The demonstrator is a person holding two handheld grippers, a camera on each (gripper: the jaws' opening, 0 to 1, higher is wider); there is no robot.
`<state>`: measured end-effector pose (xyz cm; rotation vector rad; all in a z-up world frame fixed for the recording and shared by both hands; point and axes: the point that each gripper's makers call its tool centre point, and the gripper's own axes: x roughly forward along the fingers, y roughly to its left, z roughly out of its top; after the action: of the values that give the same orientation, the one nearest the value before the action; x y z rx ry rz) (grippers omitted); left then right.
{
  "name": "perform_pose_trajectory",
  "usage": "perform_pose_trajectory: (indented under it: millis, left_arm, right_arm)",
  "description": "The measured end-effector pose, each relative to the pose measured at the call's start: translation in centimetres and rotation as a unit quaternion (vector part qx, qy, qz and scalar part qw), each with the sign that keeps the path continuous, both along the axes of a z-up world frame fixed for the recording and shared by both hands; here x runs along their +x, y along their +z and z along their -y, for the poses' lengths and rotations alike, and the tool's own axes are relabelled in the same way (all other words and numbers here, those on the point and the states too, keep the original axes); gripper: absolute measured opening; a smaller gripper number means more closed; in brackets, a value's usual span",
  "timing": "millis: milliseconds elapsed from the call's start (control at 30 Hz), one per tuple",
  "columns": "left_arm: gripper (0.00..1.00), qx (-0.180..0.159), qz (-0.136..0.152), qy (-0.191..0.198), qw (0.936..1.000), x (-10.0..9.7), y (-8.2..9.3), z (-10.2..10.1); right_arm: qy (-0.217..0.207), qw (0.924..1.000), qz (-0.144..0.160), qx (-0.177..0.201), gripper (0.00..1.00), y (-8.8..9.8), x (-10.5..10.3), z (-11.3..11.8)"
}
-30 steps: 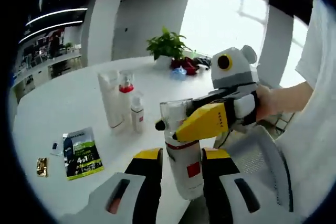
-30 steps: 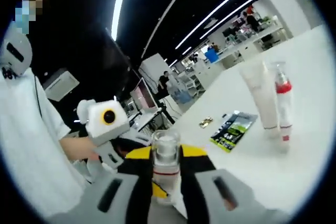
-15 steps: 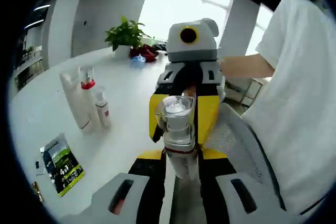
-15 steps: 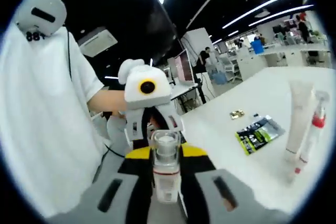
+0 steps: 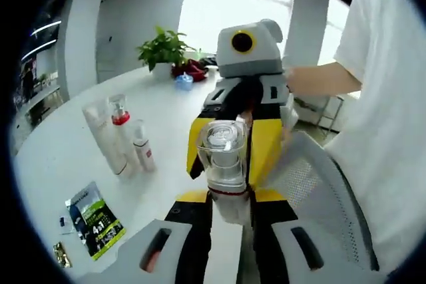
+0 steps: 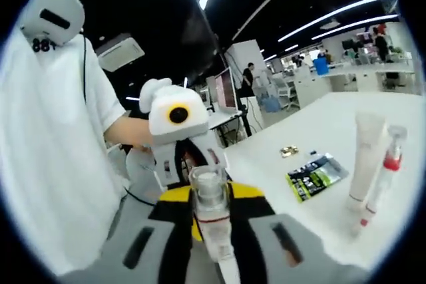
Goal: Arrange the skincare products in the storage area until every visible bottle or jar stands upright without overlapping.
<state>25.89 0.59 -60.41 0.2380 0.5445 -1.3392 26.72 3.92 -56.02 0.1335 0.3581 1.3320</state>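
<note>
Both hand-held grippers are clamped on the same clear-capped bottle (image 5: 225,164), the left hand-held gripper (image 5: 226,214) low on its body and the right hand-held gripper (image 6: 212,221) near the neck, holding it in the air off the tabletop (image 5: 60,157). Looks roughly halfway done: the white tube (image 5: 103,138), red-collared pump bottle (image 5: 122,131) and small pump bottle (image 5: 142,145) already stand upright together without overlapping. This one's not placed yet.

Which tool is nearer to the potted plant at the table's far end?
Right. Seen from the left tool, the potted plant stands well beyond the right tool, which faces it. Both tools grip the clear-capped bottle.
</note>
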Motion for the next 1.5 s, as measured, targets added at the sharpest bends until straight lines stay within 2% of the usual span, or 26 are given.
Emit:
perform_pose_trajectory:
  millis: [200,433,700,900,1400,1500]
  left_arm:
    - [0.17,0.018,0.029,0.012,0.9993,1.7,-0.9,0.2]
    - [0.17,0.046,0.054,-0.002,0.9975,2.9,-2.9,0.7]
    - [0.17,0.056,0.047,-0.012,0.9973,3.8,-5.7,1.3]
    - [0.17,0.064,0.043,-0.020,0.9968,4.1,-7.3,1.5]
    - [0.17,0.072,0.037,-0.022,0.9965,5.0,-9.2,1.3]
    - [0.17,0.062,0.035,-0.018,0.9973,5.3,-9.1,1.5]
  right_arm:
    - [-0.056,0.9982,0.007,-0.017,0.23,-1.1,1.3,0.5]
    - [-0.093,0.9938,0.016,-0.059,0.24,-3.2,2.4,1.3]
    - [-0.133,0.9878,-0.005,-0.081,0.25,-6.0,3.6,2.1]
    - [-0.146,0.9858,-0.019,-0.080,0.27,-6.9,4.0,2.4]
    - [-0.162,0.9814,-0.021,-0.102,0.45,-8.2,4.6,3.3]
    - [-0.169,0.9798,-0.022,-0.105,0.49,-8.5,4.6,3.7]
